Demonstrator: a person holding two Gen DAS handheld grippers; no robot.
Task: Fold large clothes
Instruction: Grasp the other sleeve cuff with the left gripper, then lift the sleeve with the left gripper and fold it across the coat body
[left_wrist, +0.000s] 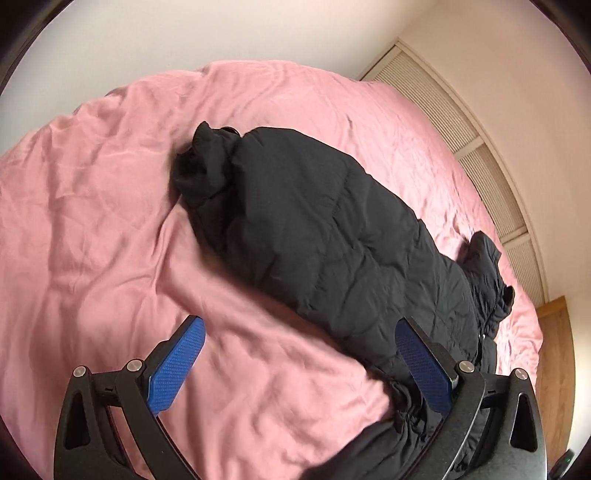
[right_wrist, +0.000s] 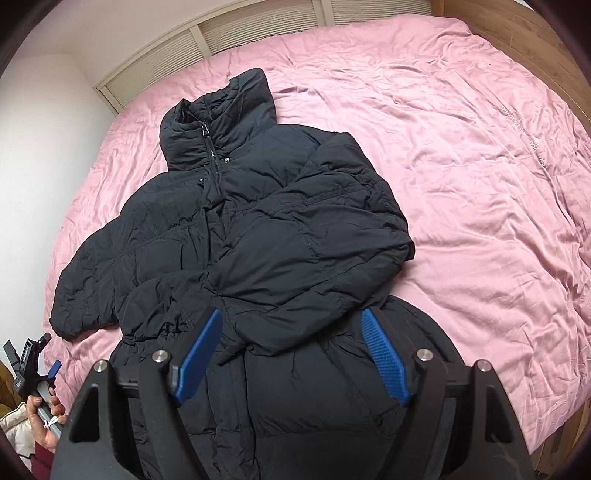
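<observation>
A large black puffer jacket lies front up on a pink bed, collar toward the far side. One sleeve is folded across its chest; the other sleeve stretches out to the left. My right gripper is open and empty, hovering over the jacket's waist. My left gripper is open and empty above the pink cover, its right finger by the jacket's edge. In the left wrist view the outstretched sleeve runs away from me, ending in its cuff. The left gripper also shows in the right wrist view, held in a hand.
The pink duvet cover spreads wide to the right of the jacket. Slatted cream panels line the far side of the bed. A white wall stands left. A wooden frame edges the bed at right.
</observation>
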